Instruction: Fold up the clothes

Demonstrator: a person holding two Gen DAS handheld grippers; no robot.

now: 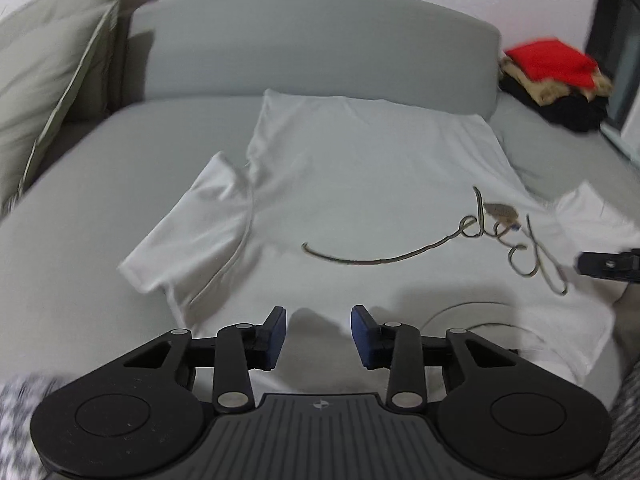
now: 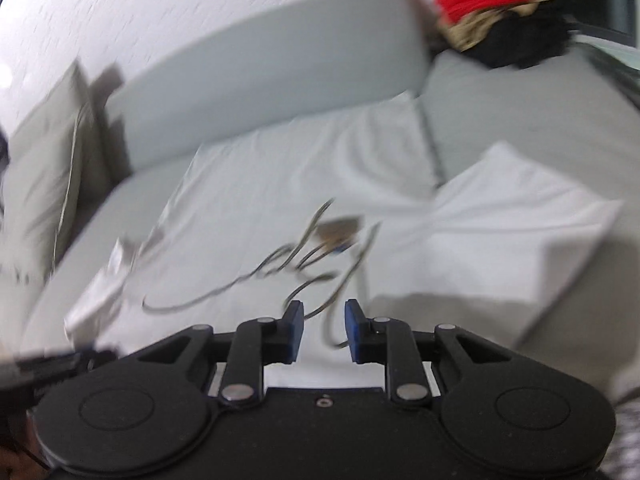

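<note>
A white T-shirt (image 1: 352,184) with a thin line drawing on its front lies spread flat on the grey sofa seat, collar toward me, both sleeves out. It also shows in the right wrist view (image 2: 280,168), blurred. My left gripper (image 1: 319,334) is open and empty, just above the shirt's near edge beside the collar (image 1: 472,312). My right gripper (image 2: 324,330) is open and empty over the shirt's printed area, near the right sleeve (image 2: 500,232); its tip shows at the right edge of the left wrist view (image 1: 608,266).
A pile of folded clothes (image 1: 556,80), red on top of tan and black, sits at the sofa's far right end. A pale cushion (image 1: 48,92) leans at the far left. The sofa backrest (image 1: 316,44) runs behind the shirt.
</note>
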